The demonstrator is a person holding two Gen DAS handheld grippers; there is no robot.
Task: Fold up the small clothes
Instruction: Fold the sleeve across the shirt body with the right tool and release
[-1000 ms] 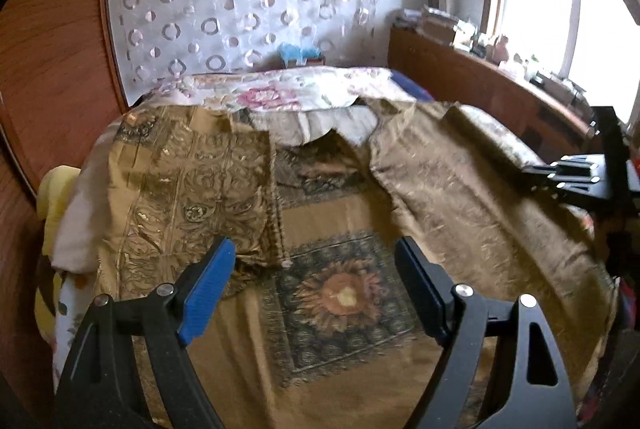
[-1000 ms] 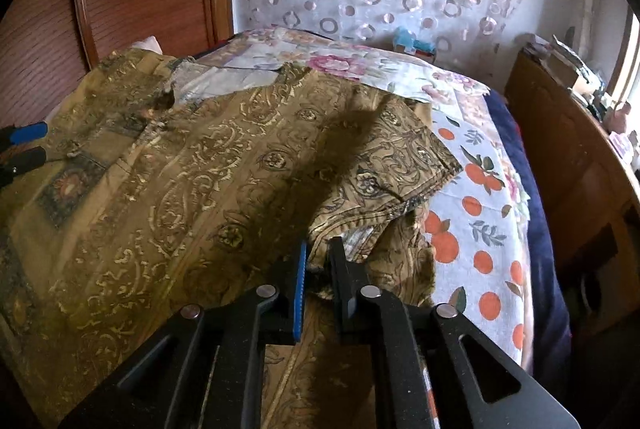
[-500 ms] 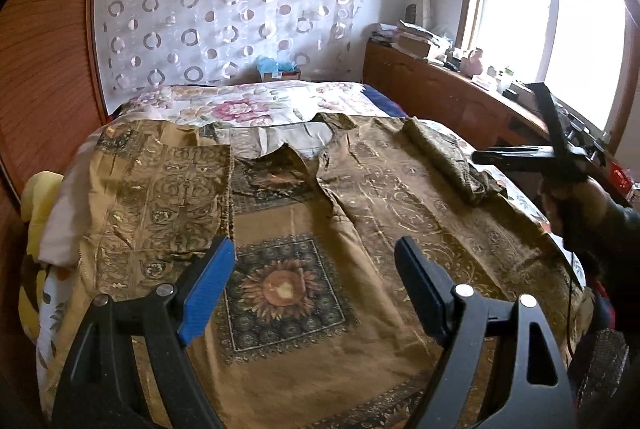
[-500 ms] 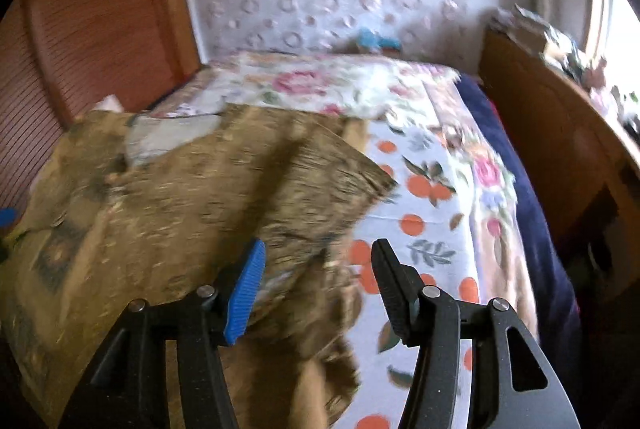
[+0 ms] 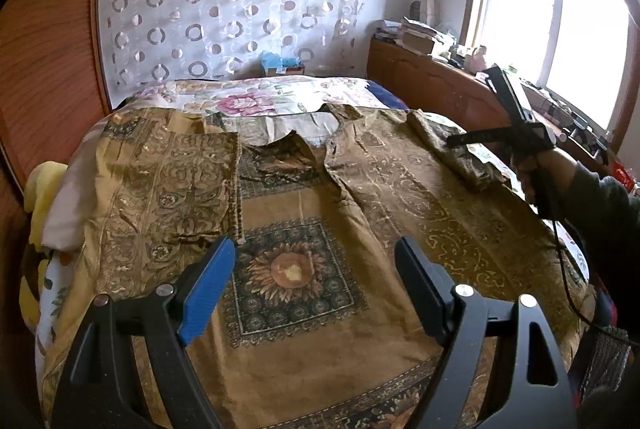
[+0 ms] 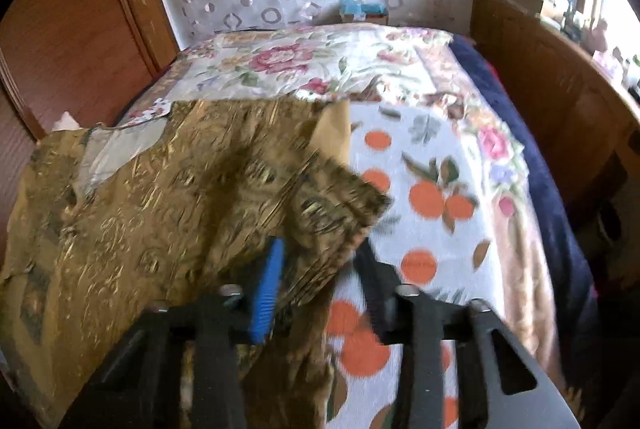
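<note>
Nothing readable anywhere in here

No words, brand marks or numbers show up on anything from where I'm standing. The small box [image 5: 285, 70] by the far wall might have a label on it, but it's way too small and blurry to make out, and the stacked papers [image 5: 416, 35] on the sideboard under the window are just a smudge.

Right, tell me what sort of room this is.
Most likely a home bedroom: a bed under a floral bedspread with a gold patterned garment laid on it, a circle-patterned curtain behind, and a cluttered wooden sideboard below the window.
</note>
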